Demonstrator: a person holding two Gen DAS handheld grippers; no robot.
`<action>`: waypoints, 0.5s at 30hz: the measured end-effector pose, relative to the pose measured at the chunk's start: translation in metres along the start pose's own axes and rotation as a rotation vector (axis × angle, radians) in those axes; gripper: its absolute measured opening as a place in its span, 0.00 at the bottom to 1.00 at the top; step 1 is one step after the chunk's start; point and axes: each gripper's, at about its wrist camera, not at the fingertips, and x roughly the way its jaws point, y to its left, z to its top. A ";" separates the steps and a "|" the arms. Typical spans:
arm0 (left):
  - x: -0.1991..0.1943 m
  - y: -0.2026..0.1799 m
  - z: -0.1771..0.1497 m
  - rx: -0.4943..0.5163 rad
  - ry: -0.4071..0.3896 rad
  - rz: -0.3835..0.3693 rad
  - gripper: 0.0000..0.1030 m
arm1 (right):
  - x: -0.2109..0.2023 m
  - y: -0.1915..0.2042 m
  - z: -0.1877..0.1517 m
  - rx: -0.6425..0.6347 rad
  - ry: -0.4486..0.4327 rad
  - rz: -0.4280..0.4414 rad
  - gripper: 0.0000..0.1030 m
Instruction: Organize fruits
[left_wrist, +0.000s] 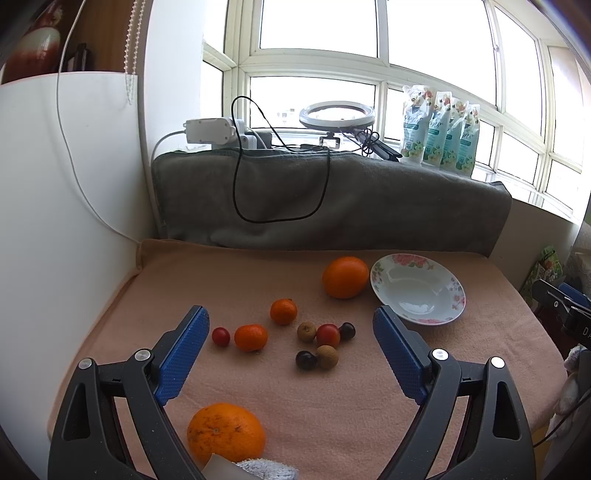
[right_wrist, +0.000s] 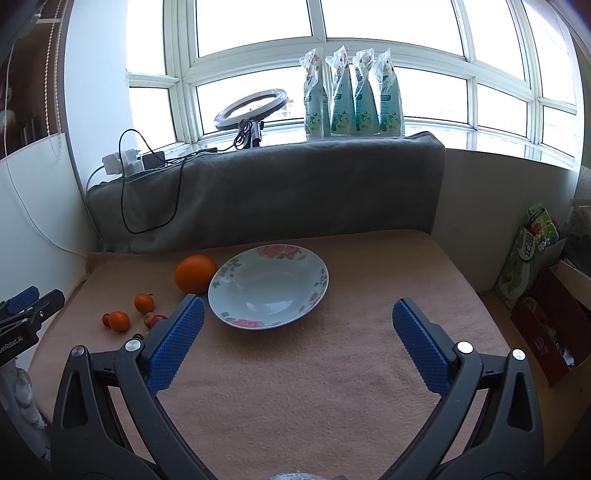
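1. The plate (right_wrist: 268, 286), centre of the right wrist frame, is pale blue-white with pink roses and green leaves around its rim.
2. The large orange (left_wrist: 345, 277) beside it is plain bright orange; the one (left_wrist: 226, 434) at lower centre of the left wrist frame is speckled brown.
3. The cloth (right_wrist: 332, 369) underneath is peach-pink.
4. The blanket (left_wrist: 332, 206) behind is grey.
5. Gripper pads (left_wrist: 184, 354) are blue with dimpled texture.

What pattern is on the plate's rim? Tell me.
Pink roses with green leaves on the white plate, clearest in the right wrist view.
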 end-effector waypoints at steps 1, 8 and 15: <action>-0.001 0.000 0.000 -0.001 0.000 0.001 0.88 | 0.000 -0.001 0.000 0.000 -0.001 0.000 1.00; -0.001 0.000 -0.001 0.000 0.000 0.001 0.88 | 0.001 0.001 -0.001 0.000 0.002 0.001 1.00; 0.001 -0.002 -0.001 0.002 0.001 0.001 0.88 | 0.003 0.003 -0.003 0.002 0.007 0.006 1.00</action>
